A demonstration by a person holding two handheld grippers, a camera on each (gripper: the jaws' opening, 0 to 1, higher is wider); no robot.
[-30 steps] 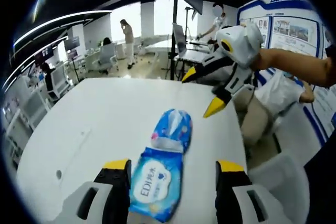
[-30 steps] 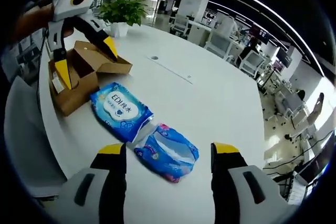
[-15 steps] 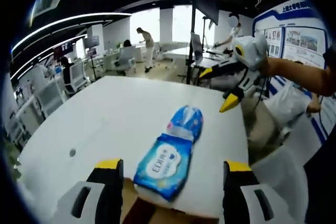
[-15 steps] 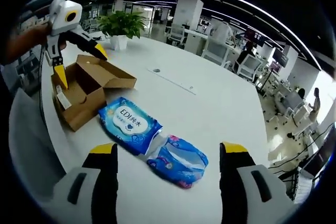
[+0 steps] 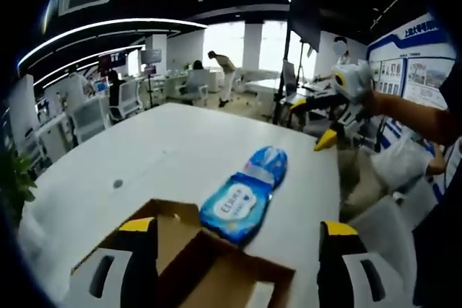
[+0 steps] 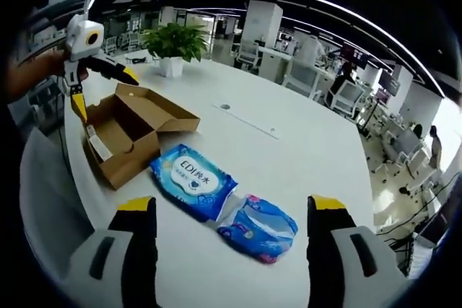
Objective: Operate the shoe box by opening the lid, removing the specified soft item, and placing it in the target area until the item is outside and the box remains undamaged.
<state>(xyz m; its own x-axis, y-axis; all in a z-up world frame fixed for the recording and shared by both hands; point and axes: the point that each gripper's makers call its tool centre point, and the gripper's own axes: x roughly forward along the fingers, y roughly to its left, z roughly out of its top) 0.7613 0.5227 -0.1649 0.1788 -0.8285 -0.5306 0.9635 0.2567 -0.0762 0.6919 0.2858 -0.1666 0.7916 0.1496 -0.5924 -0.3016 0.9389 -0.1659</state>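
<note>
An open brown cardboard shoe box (image 6: 123,133) lies on the white table (image 6: 289,149), lid flap folded back; its near edge shows low in the left gripper view as the box (image 5: 209,265). Beside it lie two soft packs end to end: a blue wet-wipe pack (image 6: 193,180) (image 5: 236,207) and a blue patterned pack (image 6: 261,226) (image 5: 267,165). My left gripper (image 5: 234,239) is open above the box; in the right gripper view the left gripper (image 6: 86,55) hovers over the box's far end. My right gripper (image 6: 231,214) is open, well above the packs, and the right gripper (image 5: 339,117) shows beyond the table's far edge.
A potted green plant (image 6: 173,45) stands on the table behind the box. Office chairs (image 5: 94,113), desks and several people fill the room beyond. A person's arm (image 5: 419,113) holds the right gripper near a wall poster (image 5: 419,70).
Both cameras have pulled back from the packs. The left gripper has drawn back over the box, which now shows between its jaws. The packs and the box lie as before.
</note>
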